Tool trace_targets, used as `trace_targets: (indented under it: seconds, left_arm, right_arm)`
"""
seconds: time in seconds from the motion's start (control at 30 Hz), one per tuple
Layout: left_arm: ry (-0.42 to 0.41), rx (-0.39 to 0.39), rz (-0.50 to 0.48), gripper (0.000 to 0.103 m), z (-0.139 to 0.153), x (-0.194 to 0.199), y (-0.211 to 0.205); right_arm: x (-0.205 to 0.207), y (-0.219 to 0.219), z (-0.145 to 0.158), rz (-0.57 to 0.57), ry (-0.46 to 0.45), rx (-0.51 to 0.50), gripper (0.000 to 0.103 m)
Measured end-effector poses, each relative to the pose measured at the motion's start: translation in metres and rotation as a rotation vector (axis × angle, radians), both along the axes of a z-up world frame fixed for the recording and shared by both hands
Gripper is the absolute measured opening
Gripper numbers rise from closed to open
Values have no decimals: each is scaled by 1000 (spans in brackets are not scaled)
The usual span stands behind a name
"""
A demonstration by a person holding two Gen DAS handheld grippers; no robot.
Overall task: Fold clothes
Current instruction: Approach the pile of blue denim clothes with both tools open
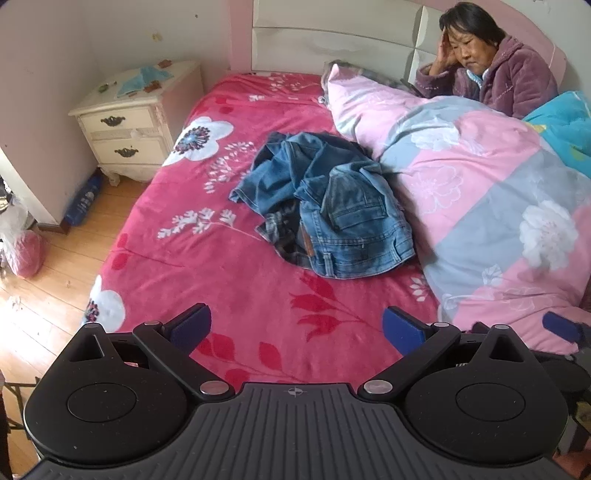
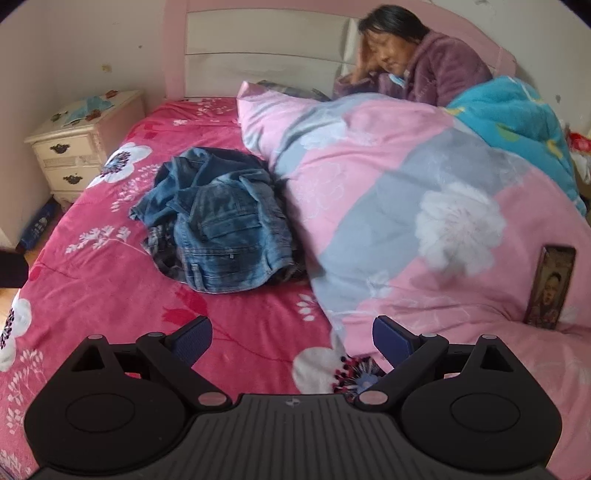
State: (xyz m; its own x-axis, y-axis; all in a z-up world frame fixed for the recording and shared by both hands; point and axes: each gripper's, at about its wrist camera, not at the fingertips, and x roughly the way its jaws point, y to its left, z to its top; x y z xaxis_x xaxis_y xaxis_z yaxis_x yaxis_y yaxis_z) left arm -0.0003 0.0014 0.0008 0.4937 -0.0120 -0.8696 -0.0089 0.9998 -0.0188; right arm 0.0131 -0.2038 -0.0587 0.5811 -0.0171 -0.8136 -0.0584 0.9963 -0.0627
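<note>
Left wrist view: the left gripper (image 1: 297, 328) sits at the bottom of the frame, its blue pads wide apart with nothing between them, over the red flowered bedspread (image 1: 177, 258). The jeans (image 1: 325, 206) lie crumpled in a heap at the centre of the frame, well apart from the pads. Just right of the jeans, touching them, a bulky pink and grey quilt (image 1: 480, 192) fills the right side. At the upper right a person in a purple robe (image 1: 517, 77) sits against the headboard (image 1: 332, 33), a blue blanket (image 1: 565, 118) beside them. A white nightstand (image 1: 133, 125) stands at the upper left, with small clutter on top. A blue pack (image 1: 85, 199) on the wooden floor carries print too blurred to read.

Right wrist view: the right gripper (image 2: 291, 341) is likewise spread wide and empty at the bottom. The jeans (image 2: 218, 218) sit left of centre, against the quilt (image 2: 406, 192), which swells across the right half. A phone (image 2: 550, 288) lies on the quilt at the right edge, its screen lit. The person (image 2: 436, 70) is at the top, the nightstand (image 2: 81, 144) at the left. No writing is legible.
</note>
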Motion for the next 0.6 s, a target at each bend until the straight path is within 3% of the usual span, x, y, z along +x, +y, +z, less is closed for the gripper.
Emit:
trace_targets:
  seconds: [0.17,0.27,0.37,0.6]
  left_arm:
    - [-32,-68,38,101,8,-3,14]
    - [-70,-88,58,102,11,-20,24]
    - [-53,-87,80,102,19,-21,26]
    - [-65,-75,86,103,23,-26,27]
  right_arm:
    - [2,-1,4,-4,-2,-24,96]
    - [-3,37,14,41,-53,-93,96]
    - [-3,31,25,50,-73,-28,96]
    - [-8,40,37,37,-83,-26,96]
